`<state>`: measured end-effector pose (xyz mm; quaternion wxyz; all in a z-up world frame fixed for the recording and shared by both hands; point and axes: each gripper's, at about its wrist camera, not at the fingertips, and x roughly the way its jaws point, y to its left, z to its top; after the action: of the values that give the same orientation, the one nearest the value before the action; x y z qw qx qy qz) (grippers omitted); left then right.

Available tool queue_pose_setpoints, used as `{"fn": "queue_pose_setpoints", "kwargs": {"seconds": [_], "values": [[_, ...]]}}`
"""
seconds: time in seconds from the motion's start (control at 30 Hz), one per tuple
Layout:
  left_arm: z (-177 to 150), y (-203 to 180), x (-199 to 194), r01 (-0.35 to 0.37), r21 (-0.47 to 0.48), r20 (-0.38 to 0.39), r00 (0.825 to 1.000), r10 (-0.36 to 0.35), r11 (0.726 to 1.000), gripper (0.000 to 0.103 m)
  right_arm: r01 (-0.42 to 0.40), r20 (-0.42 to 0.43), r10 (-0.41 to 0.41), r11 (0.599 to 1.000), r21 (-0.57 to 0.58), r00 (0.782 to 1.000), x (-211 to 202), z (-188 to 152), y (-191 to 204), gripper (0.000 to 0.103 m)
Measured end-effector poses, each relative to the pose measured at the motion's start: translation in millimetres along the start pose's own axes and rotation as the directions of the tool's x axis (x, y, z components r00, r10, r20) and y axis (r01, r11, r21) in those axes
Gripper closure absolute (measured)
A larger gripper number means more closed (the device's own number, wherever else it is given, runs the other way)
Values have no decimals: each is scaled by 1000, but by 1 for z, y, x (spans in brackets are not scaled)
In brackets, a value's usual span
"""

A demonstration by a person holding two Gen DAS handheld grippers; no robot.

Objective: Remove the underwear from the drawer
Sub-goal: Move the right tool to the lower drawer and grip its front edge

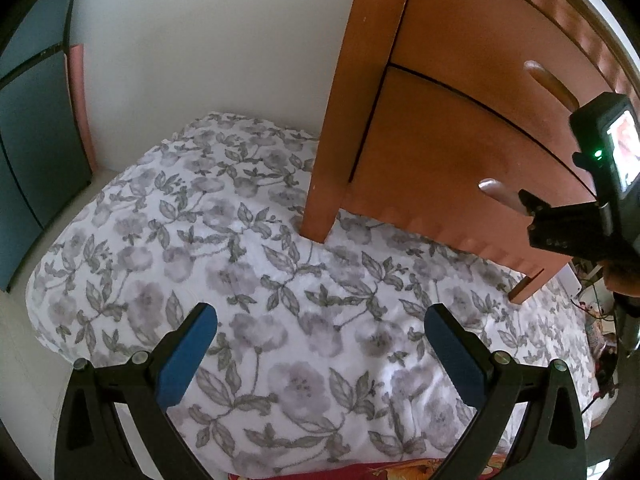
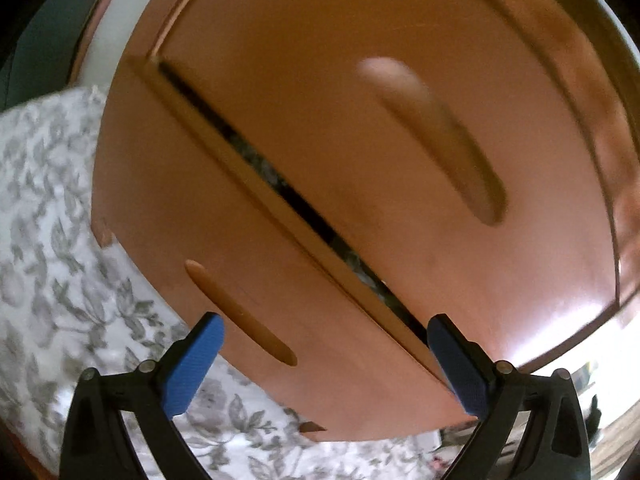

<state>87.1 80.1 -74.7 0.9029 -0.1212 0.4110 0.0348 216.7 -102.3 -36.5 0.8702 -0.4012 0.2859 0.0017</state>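
Note:
A small orange-brown wooden chest (image 1: 404,128) stands on a floral bedspread (image 1: 240,280). It has two drawer fronts, each with a long wooden handle. In the right wrist view the lower drawer (image 2: 168,208) and upper drawer (image 2: 320,92) fill the frame, with a dark gap (image 2: 304,208) between them. A bit of grey fabric (image 2: 360,274) shows in the gap. My right gripper (image 2: 324,336) is open, close to the lower handle (image 2: 240,312), and holds nothing. From the left wrist view the right gripper (image 1: 532,212) sits at the lower handle (image 1: 498,192). My left gripper (image 1: 320,332) hangs open over the bedspread.
A white wall (image 1: 208,48) rises behind the bed, with a dark blue panel (image 1: 36,152) at the left. A red patterned cloth (image 1: 400,470) shows at the bottom edge. Clutter (image 1: 600,320) lies beyond the bed's right side.

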Motion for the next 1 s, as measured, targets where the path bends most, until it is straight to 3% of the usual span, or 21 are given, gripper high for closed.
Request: {"fn": "queue_pose_setpoints", "kwargs": {"seconds": [0.37, 0.63, 1.0], "values": [[-2, 4, 4, 16, -18, -16, 1000, -16, 1000, 0, -2, -38, 0, 999, -43, 999, 24, 7, 11, 1], [-3, 3, 6, 30, -16, -28, 999, -30, 999, 0, 19, -47, -23, 997, -69, 999, 29, -1, 22, 8], [-3, 0, 3, 60, -11, -32, 998, -60, 998, 0, -114, -92, 101, 982, -150, 991, 24, -5, 15, 8]]}}
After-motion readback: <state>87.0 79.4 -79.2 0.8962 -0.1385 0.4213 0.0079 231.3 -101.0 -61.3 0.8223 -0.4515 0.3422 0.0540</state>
